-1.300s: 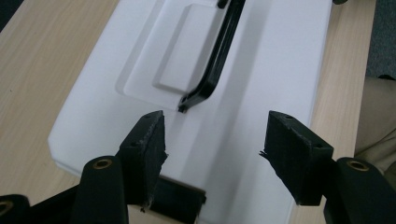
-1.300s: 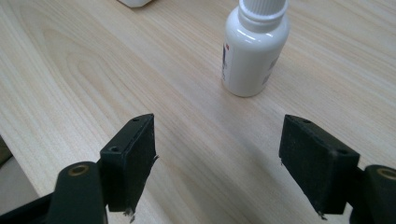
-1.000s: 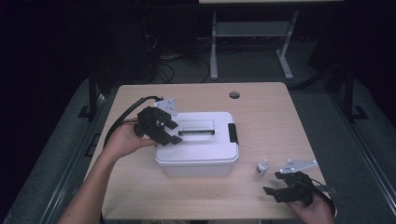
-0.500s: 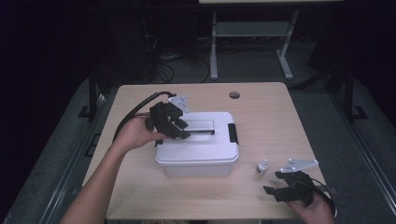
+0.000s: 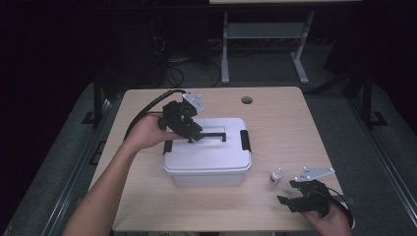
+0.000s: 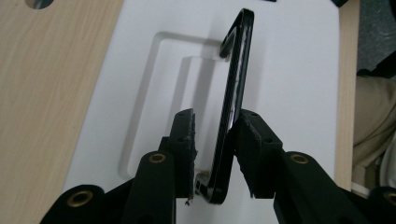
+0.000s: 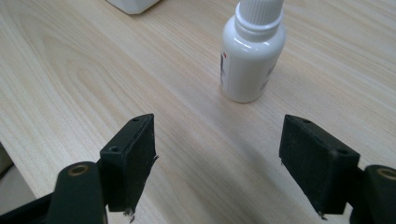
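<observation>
A white lidded box [image 5: 206, 155] sits mid-table, its black carry handle [image 5: 212, 135] raised out of the lid's recess. My left gripper [image 5: 194, 134] reaches over the lid [image 6: 289, 70] from the left. Its jaws have just been closing and straddle the handle [image 6: 236, 79]: the right pad touches it, while a gap remains at the left pad. In its own view the left gripper [image 6: 215, 126] looks along the handle. My right gripper [image 5: 286, 201] rests open at the front right. A small white dropper bottle [image 7: 252, 60] stands upright just beyond the right gripper's [image 7: 217, 140] open jaws, untouched.
The wooden table [image 5: 295, 123] has a cable hole [image 5: 247, 100] at the back. Black latches [image 5: 244, 140] clip the box's ends. The bottle [image 5: 276, 176] stands just right of the box's front corner. Dark floor and a desk frame lie beyond the table.
My left gripper moved right onto the box lid, and its jaws narrowed around the handle, which now stands lifted from the recess. The right gripper stayed where it was.
</observation>
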Action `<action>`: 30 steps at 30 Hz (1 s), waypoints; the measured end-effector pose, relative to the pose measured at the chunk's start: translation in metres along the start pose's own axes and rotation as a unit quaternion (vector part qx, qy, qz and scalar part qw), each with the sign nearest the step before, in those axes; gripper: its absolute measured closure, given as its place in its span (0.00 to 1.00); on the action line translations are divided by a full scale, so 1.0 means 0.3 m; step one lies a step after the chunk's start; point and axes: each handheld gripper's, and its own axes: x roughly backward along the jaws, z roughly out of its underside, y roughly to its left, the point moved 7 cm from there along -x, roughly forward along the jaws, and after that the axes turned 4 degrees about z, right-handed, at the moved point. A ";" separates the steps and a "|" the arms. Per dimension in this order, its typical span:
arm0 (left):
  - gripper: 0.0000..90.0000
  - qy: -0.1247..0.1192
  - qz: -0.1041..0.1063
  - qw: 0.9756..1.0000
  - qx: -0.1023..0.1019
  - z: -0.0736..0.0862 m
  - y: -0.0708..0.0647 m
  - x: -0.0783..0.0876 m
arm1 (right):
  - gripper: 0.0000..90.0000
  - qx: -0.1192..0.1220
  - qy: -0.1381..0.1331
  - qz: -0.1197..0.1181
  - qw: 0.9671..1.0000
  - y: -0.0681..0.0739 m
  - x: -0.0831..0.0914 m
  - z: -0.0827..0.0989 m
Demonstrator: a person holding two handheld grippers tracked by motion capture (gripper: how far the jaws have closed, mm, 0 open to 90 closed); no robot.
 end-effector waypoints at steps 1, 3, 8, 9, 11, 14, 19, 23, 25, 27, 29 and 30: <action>0.76 0.001 0.001 1.000 -0.001 -0.002 0.003 -0.004 | 0.29 0.002 -0.001 0.000 1.000 0.001 -0.001 -0.001; 0.77 0.005 0.004 1.000 0.000 -0.004 0.006 -0.012 | 0.29 0.000 0.000 -0.001 1.000 0.003 0.001 -0.001; 0.79 0.008 0.012 1.000 0.002 -0.010 0.016 -0.024 | 0.29 -0.001 0.000 -0.002 1.000 0.001 0.001 0.000; 0.79 0.010 0.012 1.000 0.002 -0.011 0.018 -0.028 | 0.29 -0.001 0.000 -0.002 1.000 0.001 0.001 0.000; 0.81 0.013 0.016 1.000 0.001 -0.016 0.021 -0.034 | 0.29 -0.001 0.000 -0.001 1.000 0.000 0.003 0.000; 0.81 0.012 0.019 1.000 0.002 -0.027 0.027 -0.042 | 0.29 -0.002 0.000 0.000 1.000 0.001 0.005 0.001; 0.83 0.016 0.019 1.000 0.001 -0.032 0.034 -0.048 | 0.29 -0.001 0.001 -0.002 1.000 0.001 0.004 0.001; 0.86 0.020 0.022 1.000 0.002 -0.041 0.033 -0.051 | 0.29 -0.003 0.001 -0.003 1.000 0.000 0.005 0.001; 0.86 0.023 0.021 1.000 -0.001 -0.043 0.034 -0.052 | 0.29 -0.004 0.000 -0.004 1.000 0.000 0.006 0.001; 0.87 0.024 0.023 0.999 0.001 -0.043 0.035 -0.052 | 0.29 -0.003 -0.001 -0.003 1.000 -0.001 0.007 0.001; 0.87 0.023 0.026 0.999 0.002 -0.043 0.035 -0.052 | 0.29 -0.003 -0.003 -0.003 1.000 -0.002 0.008 0.001; 0.87 0.022 0.029 0.999 0.002 -0.044 0.035 -0.052 | 0.29 -0.004 -0.001 -0.003 1.000 -0.002 0.008 0.002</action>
